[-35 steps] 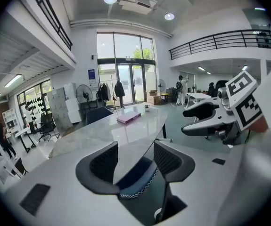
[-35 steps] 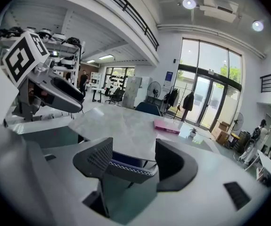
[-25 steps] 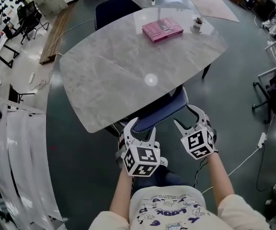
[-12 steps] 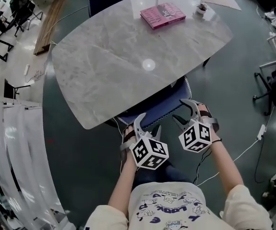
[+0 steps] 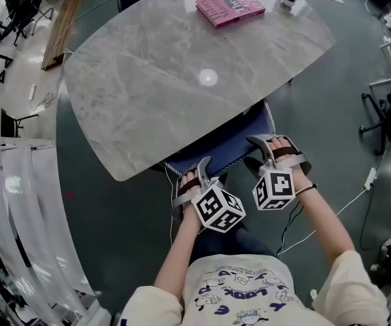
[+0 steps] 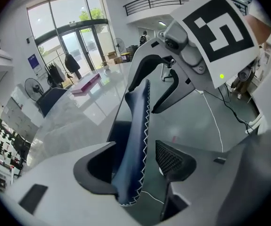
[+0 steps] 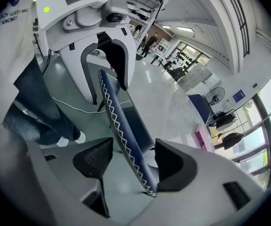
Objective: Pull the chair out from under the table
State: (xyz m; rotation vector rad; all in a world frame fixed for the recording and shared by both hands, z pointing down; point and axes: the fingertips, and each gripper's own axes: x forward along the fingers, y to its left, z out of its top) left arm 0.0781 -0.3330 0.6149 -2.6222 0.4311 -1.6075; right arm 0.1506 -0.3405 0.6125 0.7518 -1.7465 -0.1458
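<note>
left gripper (image 6: pixel 137 166) jaws wide, just been opening, blue chair backrest (image 5: pixel 230 143) between them unpinched, right gripper (image 7: pixel 131 160) beside it, likewise agape astride that edge, table (image 5: pixel 147 94) beyond both

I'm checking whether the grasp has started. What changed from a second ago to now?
Both tools came down to the chair: the left tool, whose jaws have just been opening, and the right tool now straddle its backrest edge, jaws apart, not yet clamped. The chair is still tucked under the table; the pink book hasn't moved.
</note>
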